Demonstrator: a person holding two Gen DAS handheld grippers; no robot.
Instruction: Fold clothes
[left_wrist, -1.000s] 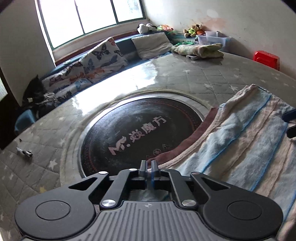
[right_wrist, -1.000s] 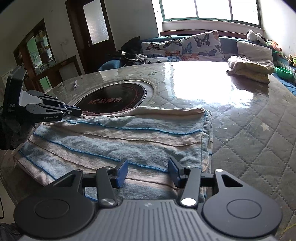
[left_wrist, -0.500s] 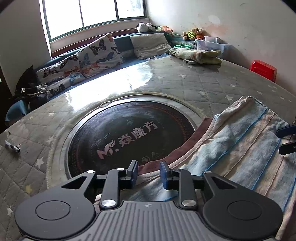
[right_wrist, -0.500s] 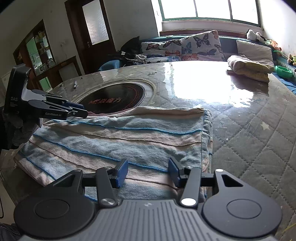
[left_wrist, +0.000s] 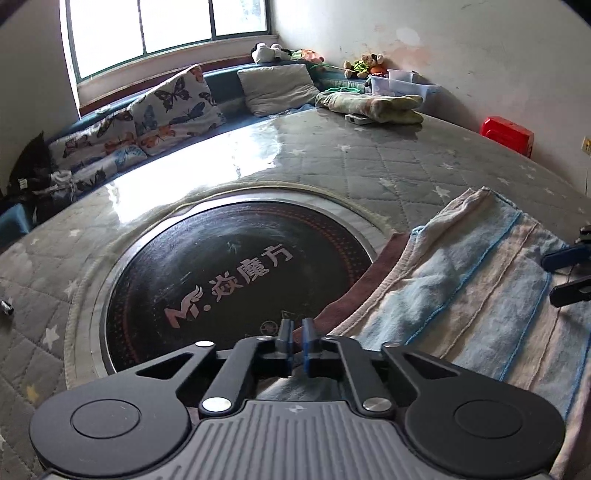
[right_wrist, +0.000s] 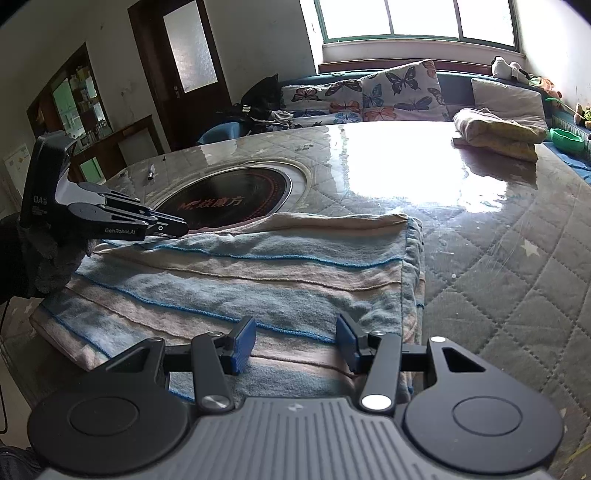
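Note:
A folded garment with blue and beige stripes (right_wrist: 258, 280) lies flat on the round quilted table; it also shows in the left wrist view (left_wrist: 480, 288), with a maroon edge toward the black disc. My left gripper (left_wrist: 296, 332) hangs over the garment's corner by the disc with its jaws nearly together and no cloth visible between them; it also shows in the right wrist view (right_wrist: 173, 227). My right gripper (right_wrist: 295, 341) is open and empty, just above the garment's near edge. Its fingertips (left_wrist: 565, 256) show at the right edge of the left wrist view.
A black round hotplate (left_wrist: 236, 273) is set into the table middle. A folded yellowish cloth (right_wrist: 498, 131) lies at the far table edge. A cushioned bench (right_wrist: 369, 96) runs under the window. A red stool (left_wrist: 506, 134) stands by the wall. A small pen (right_wrist: 150, 173) lies on the table's left.
My left gripper opened half a second ago and has closed again, staying near the garment's corner. My right gripper stays open and still. The garment has not moved.

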